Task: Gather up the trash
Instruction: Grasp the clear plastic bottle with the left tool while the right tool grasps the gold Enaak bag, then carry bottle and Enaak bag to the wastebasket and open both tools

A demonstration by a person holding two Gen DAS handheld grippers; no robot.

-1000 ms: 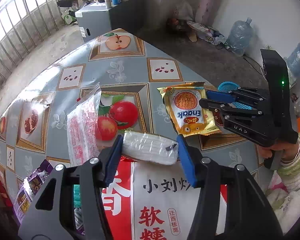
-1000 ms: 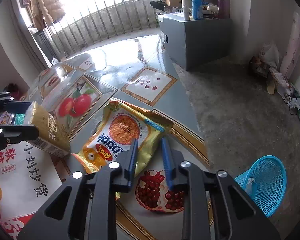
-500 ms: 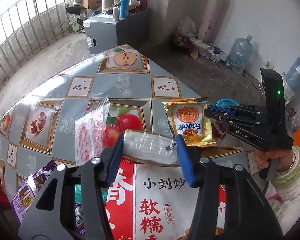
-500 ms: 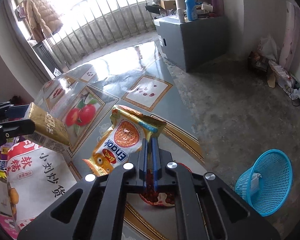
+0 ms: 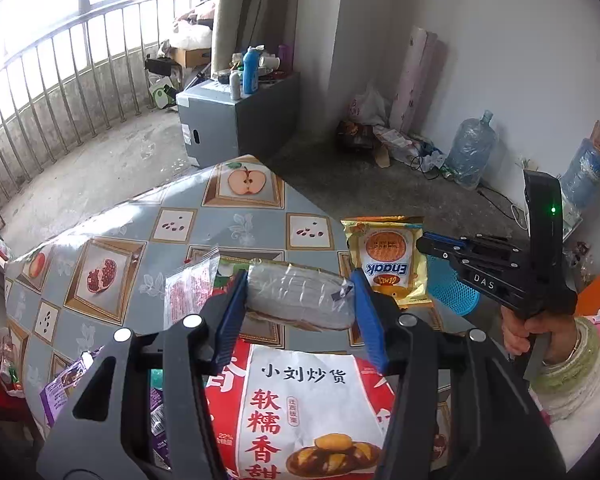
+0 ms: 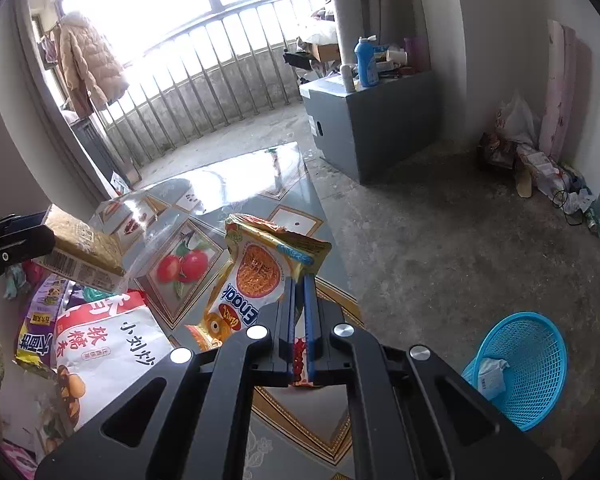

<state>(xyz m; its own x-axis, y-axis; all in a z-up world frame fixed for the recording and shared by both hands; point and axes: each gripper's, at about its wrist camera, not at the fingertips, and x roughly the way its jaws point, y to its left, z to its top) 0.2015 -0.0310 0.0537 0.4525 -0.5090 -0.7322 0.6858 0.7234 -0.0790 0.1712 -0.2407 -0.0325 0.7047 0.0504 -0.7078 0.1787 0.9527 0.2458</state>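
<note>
My left gripper [image 5: 298, 304] is shut on a plastic-wrapped carton [image 5: 298, 298], held above the table; the right wrist view shows it as a golden box [image 6: 84, 252] at the left. My right gripper [image 6: 299, 300] is shut on the edge of a yellow Enaak snack packet [image 6: 256, 276], lifted off the table and hanging tilted; the packet also shows in the left wrist view [image 5: 388, 260]. A blue mesh basket [image 6: 520, 364] holding some white paper stands on the floor to the right of the table.
The fruit-patterned table [image 5: 148, 240] bears a big red and white snack bag [image 5: 300, 400], a clear wrapper [image 5: 188, 288] and purple packets [image 5: 60, 388]. A grey cabinet [image 5: 236, 120] with bottles, a water jug [image 5: 470, 148] and floor clutter lie beyond.
My right gripper shut on the Enaak packet and lifted it off the table. My left gripper rose with the carton still held.
</note>
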